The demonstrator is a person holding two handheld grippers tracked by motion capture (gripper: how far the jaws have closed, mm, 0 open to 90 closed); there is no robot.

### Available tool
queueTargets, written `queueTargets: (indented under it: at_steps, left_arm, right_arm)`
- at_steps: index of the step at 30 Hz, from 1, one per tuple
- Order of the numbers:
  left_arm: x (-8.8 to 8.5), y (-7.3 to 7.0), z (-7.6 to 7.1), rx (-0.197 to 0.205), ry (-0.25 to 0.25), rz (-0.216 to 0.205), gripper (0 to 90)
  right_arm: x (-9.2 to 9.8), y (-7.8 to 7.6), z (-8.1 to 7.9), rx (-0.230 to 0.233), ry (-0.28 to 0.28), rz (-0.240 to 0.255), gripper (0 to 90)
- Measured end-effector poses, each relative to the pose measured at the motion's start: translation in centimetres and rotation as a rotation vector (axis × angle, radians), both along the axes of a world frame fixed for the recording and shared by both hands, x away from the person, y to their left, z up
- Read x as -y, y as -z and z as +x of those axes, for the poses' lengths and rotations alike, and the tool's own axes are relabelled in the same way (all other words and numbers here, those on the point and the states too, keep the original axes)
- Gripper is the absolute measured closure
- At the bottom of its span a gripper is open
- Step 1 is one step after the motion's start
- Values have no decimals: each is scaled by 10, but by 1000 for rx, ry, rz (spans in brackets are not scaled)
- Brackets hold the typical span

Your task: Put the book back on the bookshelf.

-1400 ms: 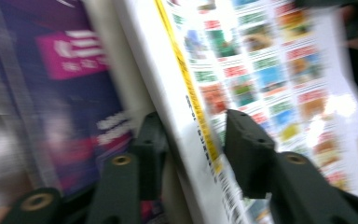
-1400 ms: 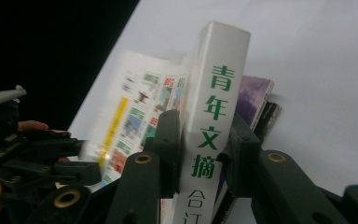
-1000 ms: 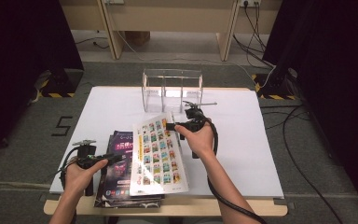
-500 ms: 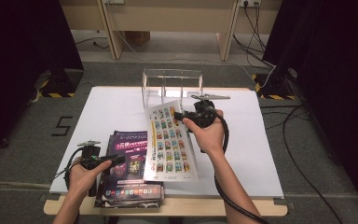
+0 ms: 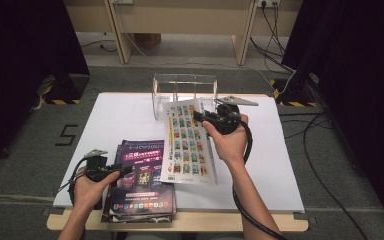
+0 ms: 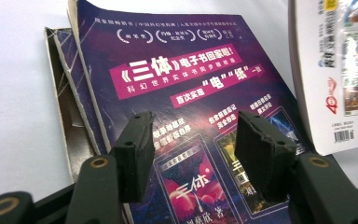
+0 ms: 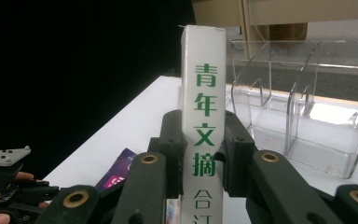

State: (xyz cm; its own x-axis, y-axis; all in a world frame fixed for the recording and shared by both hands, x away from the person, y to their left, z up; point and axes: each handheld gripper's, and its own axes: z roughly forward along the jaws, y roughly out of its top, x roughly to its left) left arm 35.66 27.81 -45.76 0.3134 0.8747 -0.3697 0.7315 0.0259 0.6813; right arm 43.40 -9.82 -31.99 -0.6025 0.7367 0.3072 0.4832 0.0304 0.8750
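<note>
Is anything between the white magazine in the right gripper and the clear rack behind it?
Nothing visible. The right gripper holds the white magazine by its spine, lifted just in front of the clear rack, whose compartments look empty.

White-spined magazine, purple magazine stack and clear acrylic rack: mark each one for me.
White-spined magazine [image 7: 204, 116]: right gripper view, on its spine with green characters.
Purple magazine stack [image 6: 186, 84]: left gripper view, on the top cover's pink banner.
Clear acrylic rack [image 5: 185, 85]: high view, on its front wall.
</note>
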Motion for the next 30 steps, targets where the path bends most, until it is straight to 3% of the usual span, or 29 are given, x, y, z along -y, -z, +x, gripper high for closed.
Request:
queueTargets:
  at_steps: [6, 30]
  left_arm:
    - [0, -1, 0, 6, -10, 35, 441]
    - [-4, 1, 0, 1, -19, 32, 424]
  right_arm:
    - [2, -7, -1, 29, 16, -3, 743]
    - [25, -25, -3, 140, 154, 25, 743]
